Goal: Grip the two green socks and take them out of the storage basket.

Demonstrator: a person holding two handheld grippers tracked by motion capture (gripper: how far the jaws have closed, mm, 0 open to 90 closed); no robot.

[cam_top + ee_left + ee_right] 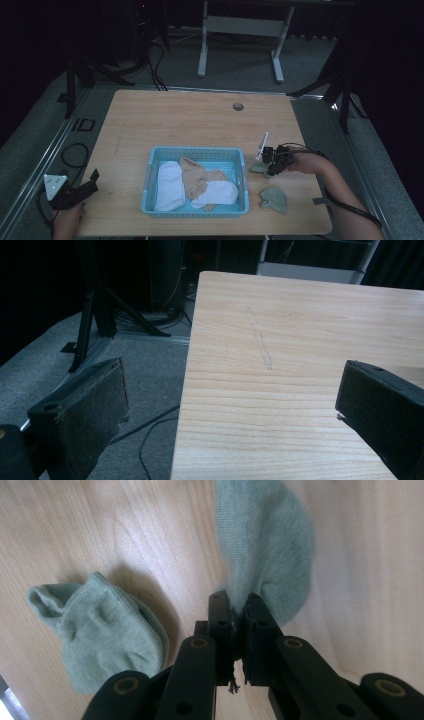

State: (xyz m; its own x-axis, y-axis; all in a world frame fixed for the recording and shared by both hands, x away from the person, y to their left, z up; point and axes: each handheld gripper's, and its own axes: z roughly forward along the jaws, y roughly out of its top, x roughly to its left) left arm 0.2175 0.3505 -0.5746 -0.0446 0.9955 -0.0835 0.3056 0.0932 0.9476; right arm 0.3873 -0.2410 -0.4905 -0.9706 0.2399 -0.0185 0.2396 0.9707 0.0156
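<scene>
Your right gripper (239,625) has its fingers pinched on the edge of a grey-green sock (265,545); the cloth runs up from the tips and lies against the worktop (125,525). From the high view that gripper (272,162) sits just past the right wall of the blue basket (196,212), with the held sock (258,168) touching the wood beside it.

Second grey-green sock (102,630) lies crumpled on the worktop, near the held one but apart from it. High view puts it (273,198) nearer your edge, right of the basket.

Basket contents: white sock (168,184) at left, tan sock (196,177) in the middle, another white sock (220,192) lying over the tan one. Room is tight in there. The basket's right wall stands between your held sock and the inside.

Your left gripper (80,190) sits at the near left corner of the worktop, well apart from the basket. Its fingers (85,410) are spread wide with nothing between them, bare wood (300,365) ahead and carpet off the edge.

Round hole (238,106) at the far side of the worktop, well clear of everything.
</scene>
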